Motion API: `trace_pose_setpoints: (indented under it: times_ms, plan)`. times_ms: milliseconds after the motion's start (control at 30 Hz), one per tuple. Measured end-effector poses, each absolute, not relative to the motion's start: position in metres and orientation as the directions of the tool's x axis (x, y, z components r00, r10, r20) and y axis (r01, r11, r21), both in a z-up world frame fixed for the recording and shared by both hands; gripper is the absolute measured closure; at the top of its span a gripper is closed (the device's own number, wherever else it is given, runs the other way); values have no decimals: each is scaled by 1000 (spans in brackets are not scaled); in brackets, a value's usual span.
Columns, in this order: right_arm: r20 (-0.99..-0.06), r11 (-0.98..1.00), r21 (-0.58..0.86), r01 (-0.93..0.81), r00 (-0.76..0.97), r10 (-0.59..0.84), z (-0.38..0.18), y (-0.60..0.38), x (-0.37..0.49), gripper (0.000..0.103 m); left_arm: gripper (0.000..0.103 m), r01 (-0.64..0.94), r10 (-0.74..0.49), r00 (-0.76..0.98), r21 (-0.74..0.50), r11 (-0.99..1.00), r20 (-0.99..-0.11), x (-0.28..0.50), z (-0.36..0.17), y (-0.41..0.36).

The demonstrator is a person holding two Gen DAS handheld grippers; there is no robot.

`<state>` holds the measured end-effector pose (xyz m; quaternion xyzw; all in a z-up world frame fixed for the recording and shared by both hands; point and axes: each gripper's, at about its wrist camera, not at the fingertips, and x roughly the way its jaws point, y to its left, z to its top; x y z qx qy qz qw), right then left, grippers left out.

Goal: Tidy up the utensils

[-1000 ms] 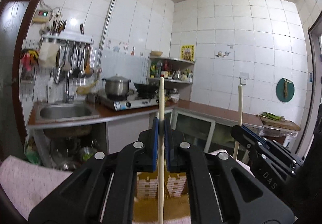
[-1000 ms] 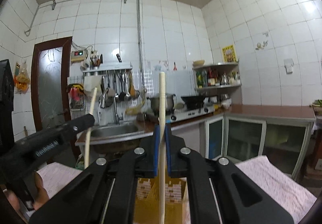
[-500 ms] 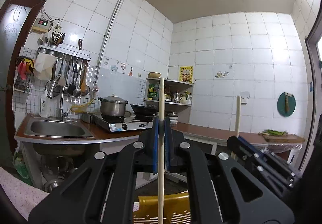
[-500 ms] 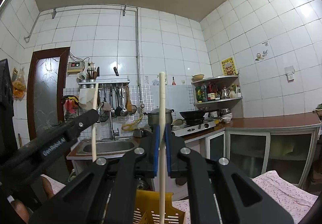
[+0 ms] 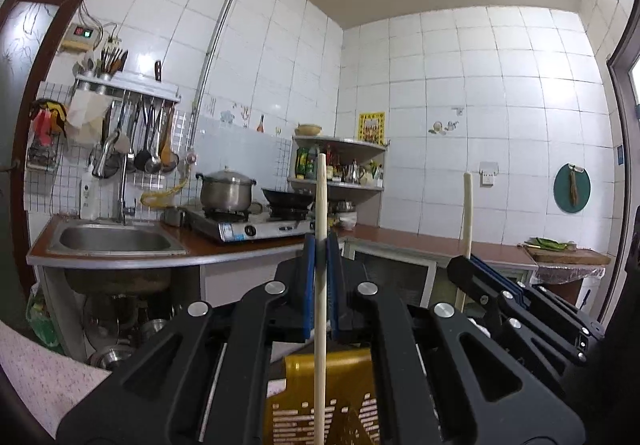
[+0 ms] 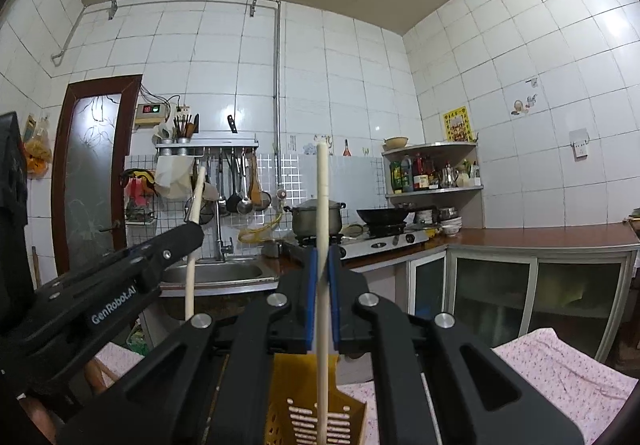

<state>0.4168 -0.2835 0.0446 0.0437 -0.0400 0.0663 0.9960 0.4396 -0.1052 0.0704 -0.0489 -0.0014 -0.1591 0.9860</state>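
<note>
My left gripper [image 5: 319,245] is shut on a pale wooden chopstick [image 5: 321,197] that stands upright between its blue pads. Its lower end hangs in front of a yellow slotted utensil holder [image 5: 348,365] just below the fingers. My right gripper [image 6: 322,257] is likewise shut on a second upright chopstick [image 6: 322,185], whose lower end reaches down over the same yellow holder [image 6: 352,413]. The two grippers sit side by side. The right gripper [image 5: 464,263] shows at the right of the left wrist view. The left gripper [image 6: 192,233] shows at the left of the right wrist view.
A pink patterned cloth [image 6: 560,365] covers the surface under the holder. Beyond it runs a kitchen counter [image 5: 240,249] with a steel sink [image 5: 112,239], a gas stove [image 5: 248,229] with a pot, and a corner shelf [image 5: 340,181]. Utensils hang on a wall rack [image 6: 240,189].
Both grippers have moved and sunk a little, each still clamping its chopstick. The cameras went from looking down at the holder's slots to level, and its rim now sits just below the fingers.
</note>
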Motion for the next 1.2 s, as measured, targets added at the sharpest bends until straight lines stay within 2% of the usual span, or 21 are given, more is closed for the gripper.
trace_pose_setpoints:
  times_ms: [433,500,567,700,767,867,933,967,1000,1200]
  plan:
    - [-1,984,107,-144,990,144,27,-292,418,96,96,322,-327,942,-74,944,-69,419,55,-103]
    - [-12,984,108,-143,989,145,29,-292,413,96,90,325,-331,940,-79,942,-76,412,61,-100]
    - [-23,984,111,-141,989,144,36,-294,406,96,75,320,-326,943,-85,944,-72,401,68,-95]
    - [-52,983,122,-140,988,148,48,-296,384,95,53,310,-319,945,-115,944,-70,378,84,-80]
    - [-79,982,125,-139,986,150,52,-295,372,95,33,294,-308,947,-138,946,-89,364,91,-69]
    - [-135,985,118,-129,980,144,51,-290,350,95,16,257,-277,951,-149,955,-134,341,94,-52]
    - [-174,986,116,-119,975,138,45,-285,337,84,10,231,-255,951,-146,962,-177,324,90,-40]
    - [-188,986,121,-117,972,139,41,-284,330,60,7,221,-248,949,-148,964,-193,318,87,-35]
    - [-198,986,123,-110,971,133,35,-282,321,44,6,216,-245,944,-150,965,-222,311,83,-29]
    - [-317,989,117,-93,940,126,-4,-270,291,44,5,153,-207,894,-164,975,-398,283,49,1]
